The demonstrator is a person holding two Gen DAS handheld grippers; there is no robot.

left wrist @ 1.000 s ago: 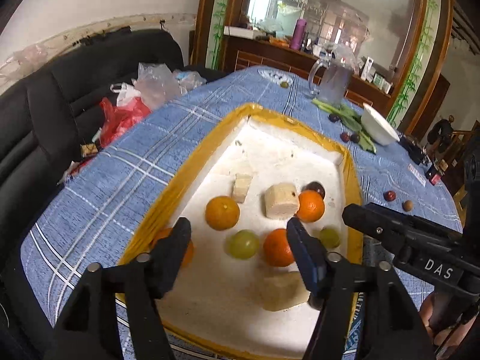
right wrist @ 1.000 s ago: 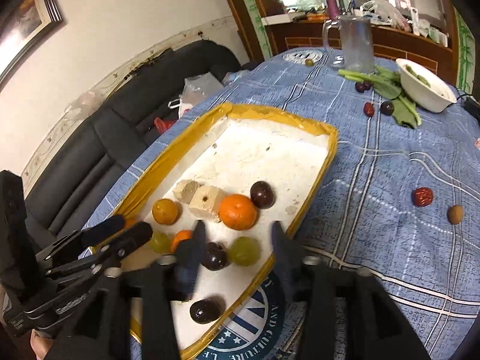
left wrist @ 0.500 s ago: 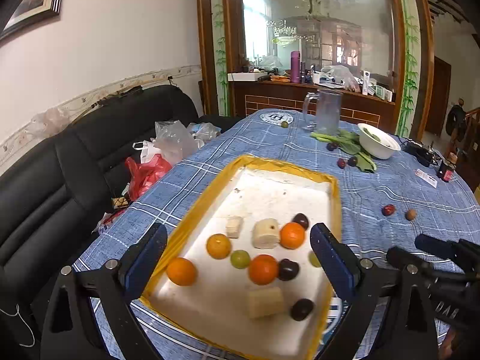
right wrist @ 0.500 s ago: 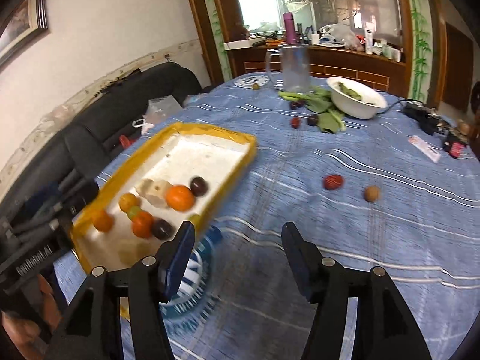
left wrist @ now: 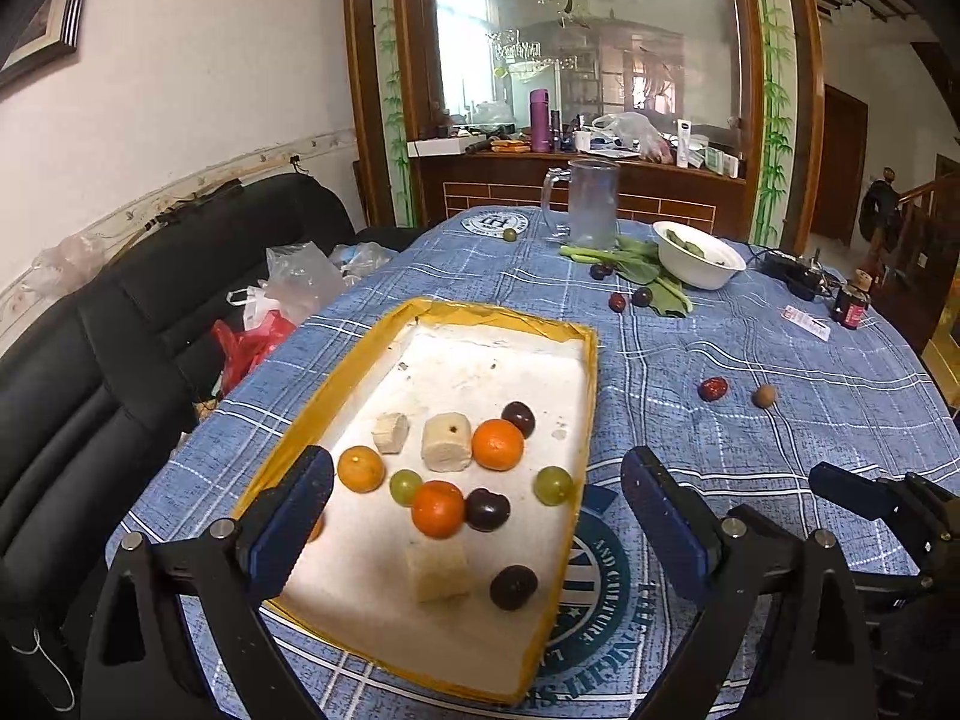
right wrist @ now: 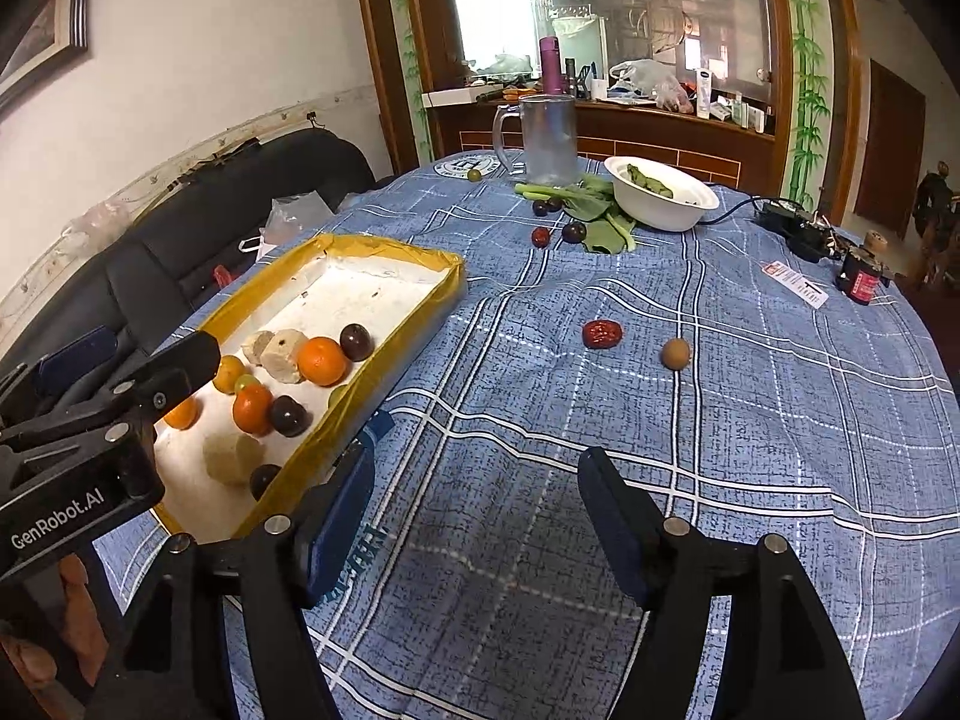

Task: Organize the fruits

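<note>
A white tray with a yellow rim holds several fruits: oranges, green grapes, dark plums and pale banana chunks. Loose on the blue tablecloth lie a red date, a brown longan, more plums and a green grape. My left gripper is open and empty, held above the tray's near end. My right gripper is open and empty over bare cloth right of the tray.
A glass mug, a white bowl and green leaves stand at the table's far side. Small bottles and a cable lie far right. A black sofa with plastic bags is to the left.
Both grippers have pulled back and up from the tray. The left one has opened wider. The right one has swung right, from over the tray to the bare cloth.
</note>
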